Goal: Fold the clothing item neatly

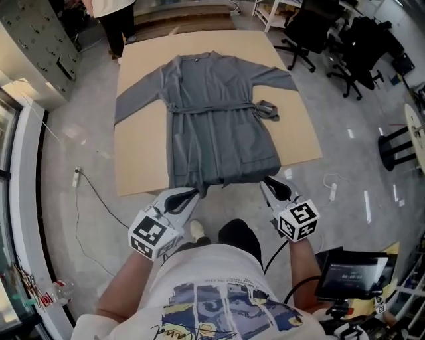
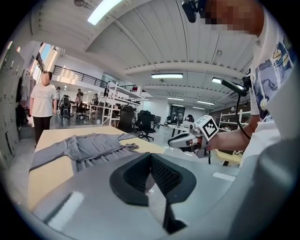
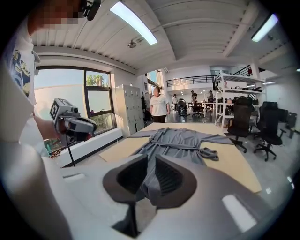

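A grey robe (image 1: 212, 119) lies spread face up on a tan board (image 1: 143, 153), sleeves out to both sides and belt tied at the waist. Its bottom hem is at the near edge. My left gripper (image 1: 191, 194) is shut, and the hem's left corner is drawn down off the board to its tip. In the left gripper view the closed left gripper (image 2: 150, 158) shows little cloth, with the robe (image 2: 93, 145) beyond. My right gripper (image 1: 269, 184) is shut on the hem's right part. The right gripper view shows grey cloth running from the right gripper (image 3: 151, 164) to the robe (image 3: 178, 138).
A person (image 1: 116, 20) stands at the board's far end. Black office chairs (image 1: 312, 33) stand at the far right, a stool (image 1: 398, 146) to the right. A cable (image 1: 93, 192) runs over the floor at the left. The loose belt end (image 1: 267, 109) lies beside the robe's right side.
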